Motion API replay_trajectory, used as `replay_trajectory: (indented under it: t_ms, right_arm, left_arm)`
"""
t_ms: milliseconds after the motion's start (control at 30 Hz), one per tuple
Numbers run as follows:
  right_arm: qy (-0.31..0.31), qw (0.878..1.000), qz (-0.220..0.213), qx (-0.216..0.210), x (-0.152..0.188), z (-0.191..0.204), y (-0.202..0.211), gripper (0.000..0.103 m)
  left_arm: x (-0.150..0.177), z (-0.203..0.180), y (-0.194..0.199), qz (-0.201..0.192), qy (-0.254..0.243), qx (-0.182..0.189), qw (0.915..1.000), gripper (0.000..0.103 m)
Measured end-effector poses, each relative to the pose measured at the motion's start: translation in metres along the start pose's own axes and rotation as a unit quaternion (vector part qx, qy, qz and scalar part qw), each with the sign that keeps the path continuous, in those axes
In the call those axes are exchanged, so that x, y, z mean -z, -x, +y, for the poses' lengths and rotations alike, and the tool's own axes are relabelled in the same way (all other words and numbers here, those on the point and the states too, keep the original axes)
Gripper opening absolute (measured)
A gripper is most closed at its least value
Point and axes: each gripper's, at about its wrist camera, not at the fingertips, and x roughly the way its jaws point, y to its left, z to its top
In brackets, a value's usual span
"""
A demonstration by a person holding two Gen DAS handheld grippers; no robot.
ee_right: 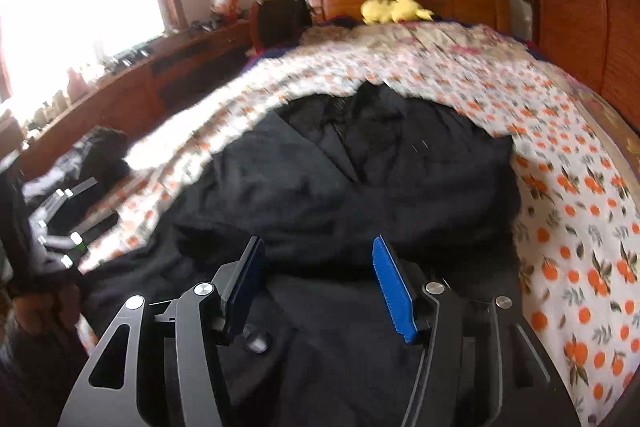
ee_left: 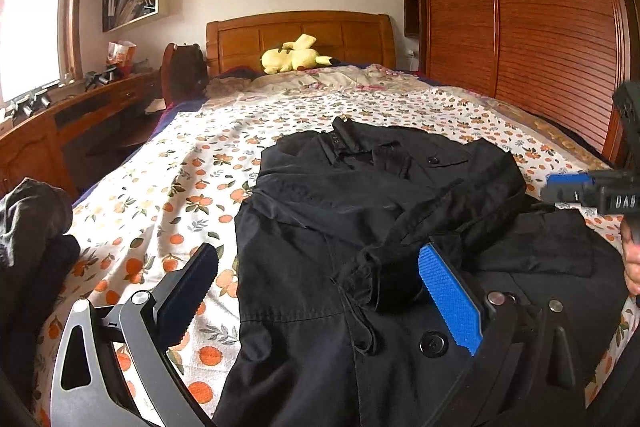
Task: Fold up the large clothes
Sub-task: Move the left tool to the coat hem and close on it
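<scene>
A large black coat (ee_left: 360, 219) lies spread on the bed, collar toward the headboard, with both sleeves folded across its front. My left gripper (ee_left: 320, 259) is open wide over the coat's left lower edge, holding nothing. My right gripper (ee_right: 318, 247) is open over the coat (ee_right: 340, 179) near its lower middle, holding nothing. The right gripper also shows in the left wrist view (ee_left: 568, 187) at the right edge. The left gripper shows blurred in the right wrist view (ee_right: 76, 223) at the far left.
The bed has an orange-print sheet (ee_left: 168, 187). A yellow plush toy (ee_left: 294, 57) lies by the wooden headboard (ee_left: 300, 35). A pile of dark clothes (ee_left: 32, 239) sits at the bed's left edge. A wooden desk (ee_left: 80, 115) stands left, a wardrobe (ee_left: 520, 7) right.
</scene>
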Motion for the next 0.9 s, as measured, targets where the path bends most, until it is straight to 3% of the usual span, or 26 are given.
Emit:
replay_trajectory:
  t_ms: [167,333,367,500,900]
  right_arm:
    - [0.011,0.999,0.008,0.034,0.022,-0.018,-0.013,0.054]
    - [0.013,0.999,0.013,0.036,0.034,-0.028,-0.016,0.050]
    - [0.016,0.999,0.013,0.037,0.037,-0.029,-0.015,0.050]
    - [0.013,0.999,0.018,0.023,0.043,-0.031,-0.014,0.050]
    - [0.018,1.000,0.016,0.000,0.056,-0.033,-0.002,0.050]
  left_arm:
    - [0.005,-0.009,-0.013,0.015,-0.013,0.001,0.9998,0.101]
    - [0.012,-0.014,-0.023,0.031,-0.001,0.025,0.9992,0.101]
    - [0.013,-0.016,-0.025,0.037,-0.001,0.026,0.9990,0.096]
    - [0.020,-0.025,-0.032,0.062,-0.001,0.032,0.9975,0.084]
    - [0.003,-0.039,-0.066,0.121,0.018,0.031,0.9920,0.078]
